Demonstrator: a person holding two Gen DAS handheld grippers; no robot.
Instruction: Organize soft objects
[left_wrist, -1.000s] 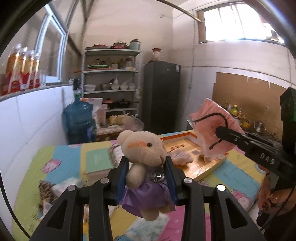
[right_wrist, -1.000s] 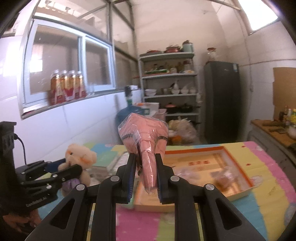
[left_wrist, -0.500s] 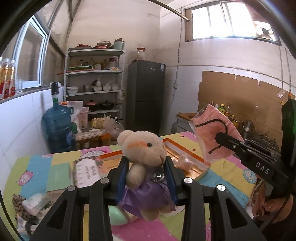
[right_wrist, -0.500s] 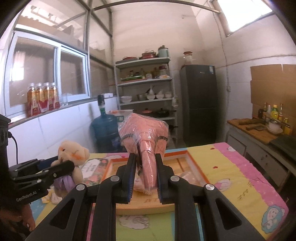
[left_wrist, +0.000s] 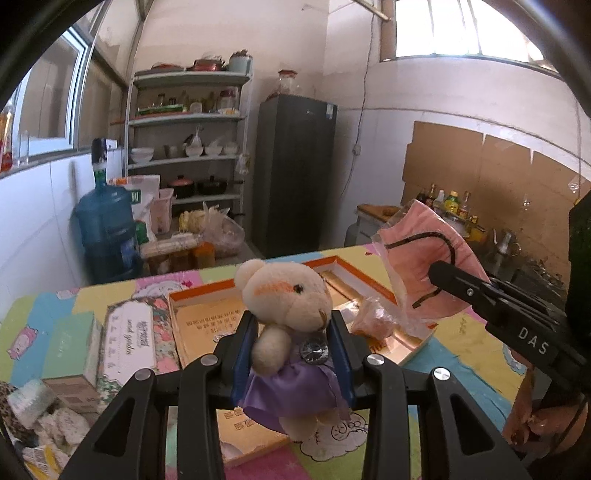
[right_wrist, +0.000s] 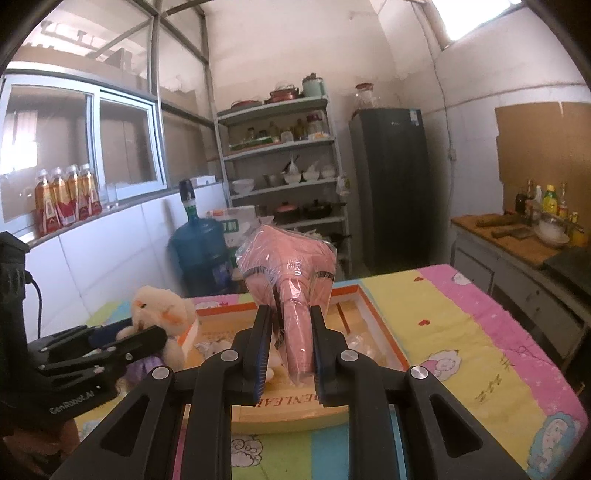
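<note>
Both hands swung right over the tray (left_wrist: 369, 288), left tongs (left_wrist: 291, 347) clamping teddy bear (left_wrist: 284, 295), right tongs (right_wrist: 291, 347) clamping bagged pink mask (right_wrist: 291, 266)

Tray (left_wrist: 373, 286) on table (right_wrist: 461, 332), boxes (left_wrist: 129, 332) left, fridge (left_wrist: 295, 173) behind.

Blue water jug (left_wrist: 105, 229), grey fridge (left_wrist: 293, 173), metal shelves (left_wrist: 186, 118).
</note>
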